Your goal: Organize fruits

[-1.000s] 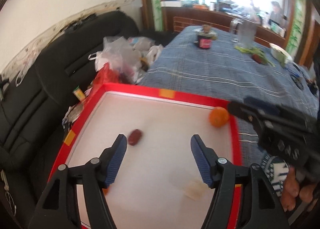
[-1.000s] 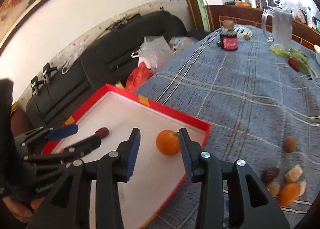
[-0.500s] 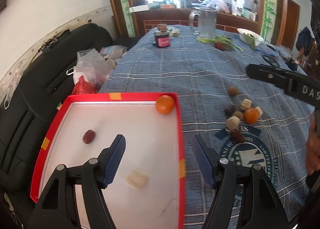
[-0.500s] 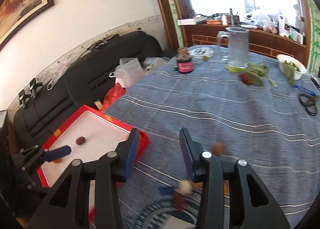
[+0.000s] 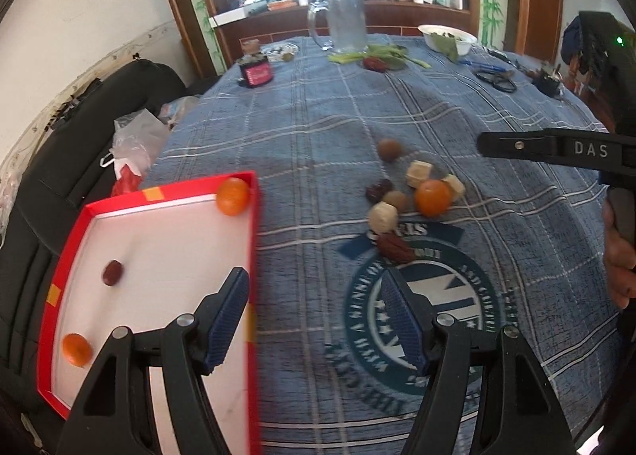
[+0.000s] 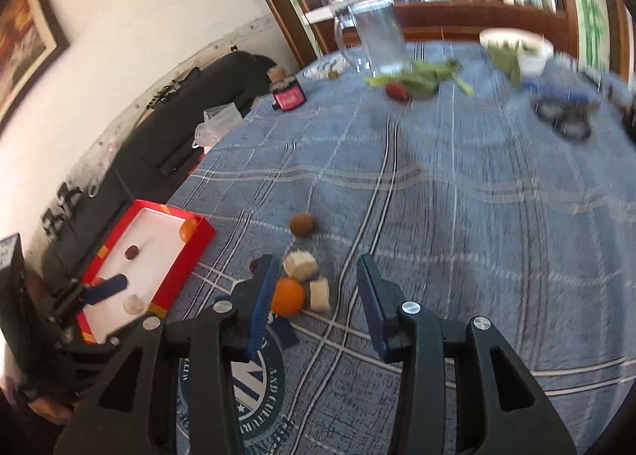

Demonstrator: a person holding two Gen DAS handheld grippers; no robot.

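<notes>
At the left, the shallow red-rimmed tray [image 5: 254,216] with its smooth white floor held a glossy round orange [image 5: 233,196] in the far corner, a small dark wrinkled date [image 5: 112,273] and a second orange [image 5: 76,349] near the front edge. The left gripper [image 5: 314,315] hung over the tray's right rim and the woven blue plaid tablecloth [image 5: 318,129], its ribbed blue pads well apart with nothing between them. Further right, loose on the cloth, lay a cluster: a brown round fruit [image 5: 388,150], pale cubes [image 5: 418,174], dark dates [image 5: 377,191] and a shiny orange [image 5: 433,197]. The right gripper [image 6: 318,300] hovered just short of that cluster, its jaws parted and empty. A second earlier, both grippers had been over the tray, the right one's fingers either side of the corner orange; since then both had swung right toward the cloth.
</notes>
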